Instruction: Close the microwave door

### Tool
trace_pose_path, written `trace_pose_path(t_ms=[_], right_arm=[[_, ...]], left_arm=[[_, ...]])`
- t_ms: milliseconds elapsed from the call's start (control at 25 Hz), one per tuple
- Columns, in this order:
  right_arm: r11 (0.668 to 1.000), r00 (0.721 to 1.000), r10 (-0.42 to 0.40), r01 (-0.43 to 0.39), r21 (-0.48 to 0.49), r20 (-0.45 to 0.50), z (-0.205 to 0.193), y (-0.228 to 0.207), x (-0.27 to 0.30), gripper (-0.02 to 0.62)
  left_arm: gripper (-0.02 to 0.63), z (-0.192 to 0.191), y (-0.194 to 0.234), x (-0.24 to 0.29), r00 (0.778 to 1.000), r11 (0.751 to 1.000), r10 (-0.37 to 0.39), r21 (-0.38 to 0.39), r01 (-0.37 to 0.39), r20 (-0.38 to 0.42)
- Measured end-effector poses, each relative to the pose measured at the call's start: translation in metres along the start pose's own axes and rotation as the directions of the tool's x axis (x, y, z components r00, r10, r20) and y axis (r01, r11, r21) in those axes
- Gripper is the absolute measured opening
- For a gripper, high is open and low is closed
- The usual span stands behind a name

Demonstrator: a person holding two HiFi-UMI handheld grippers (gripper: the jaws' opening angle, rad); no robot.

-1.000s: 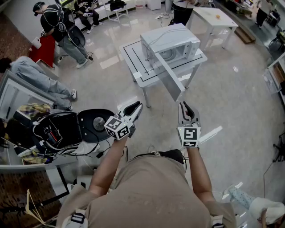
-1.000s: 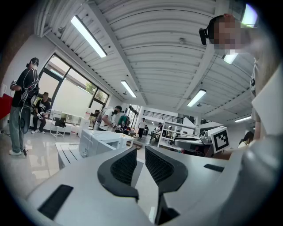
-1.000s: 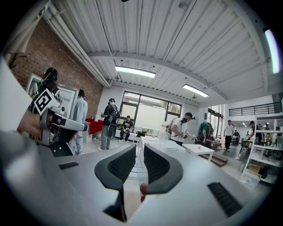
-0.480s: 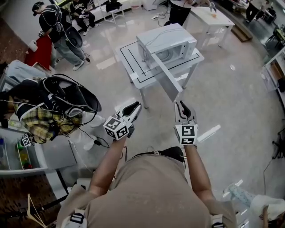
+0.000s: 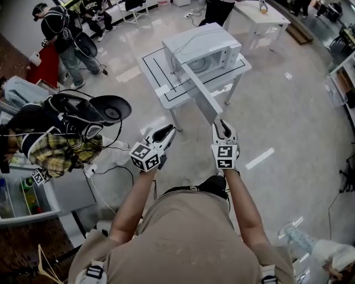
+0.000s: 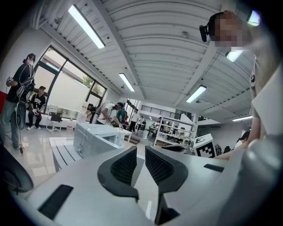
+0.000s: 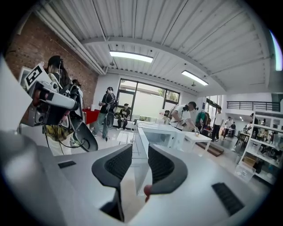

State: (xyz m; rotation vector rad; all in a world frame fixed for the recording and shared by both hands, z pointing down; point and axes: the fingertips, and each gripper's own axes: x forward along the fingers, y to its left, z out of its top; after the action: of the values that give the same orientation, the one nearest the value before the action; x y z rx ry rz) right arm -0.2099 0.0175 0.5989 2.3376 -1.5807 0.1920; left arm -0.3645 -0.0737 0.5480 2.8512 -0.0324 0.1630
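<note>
A white microwave (image 5: 202,47) stands on a white table (image 5: 155,75) ahead of me, and its door (image 5: 201,99) is swung wide open toward me. My right gripper (image 5: 222,127) reaches the door's free end. In the right gripper view the door's edge (image 7: 140,165) stands upright in the gap between the opening jaws of the right gripper (image 7: 140,152), and the pads do not press on it. My left gripper (image 5: 168,132) hovers left of the door, apart from it. Its jaws stand a little apart with nothing between them, and the left gripper (image 6: 140,151) points past the microwave (image 6: 95,139).
A dark bag with cables and a plaid cloth (image 5: 61,130) sits on a surface at my left. People stand at the far left (image 5: 61,33). A second white table (image 5: 260,12) is beyond the microwave, with shelving (image 5: 338,83) at the right.
My right gripper has moved forward to the door's free end and its jaws have parted. The left gripper has crept forward a little. The bag at my left has come into view.
</note>
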Motion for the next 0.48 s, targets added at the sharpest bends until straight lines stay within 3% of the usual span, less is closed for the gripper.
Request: trace_pose_path(t_ms=[480], right_arm=[[0.999,0.993,0.031,-0.027,0.028,-0.118,-0.079,-0.031,0.079,0.112]], left_arm=[[0.048,-0.008,0.02,0.045,0.997,0.998,0.066,-0.001,-0.066,-0.038]])
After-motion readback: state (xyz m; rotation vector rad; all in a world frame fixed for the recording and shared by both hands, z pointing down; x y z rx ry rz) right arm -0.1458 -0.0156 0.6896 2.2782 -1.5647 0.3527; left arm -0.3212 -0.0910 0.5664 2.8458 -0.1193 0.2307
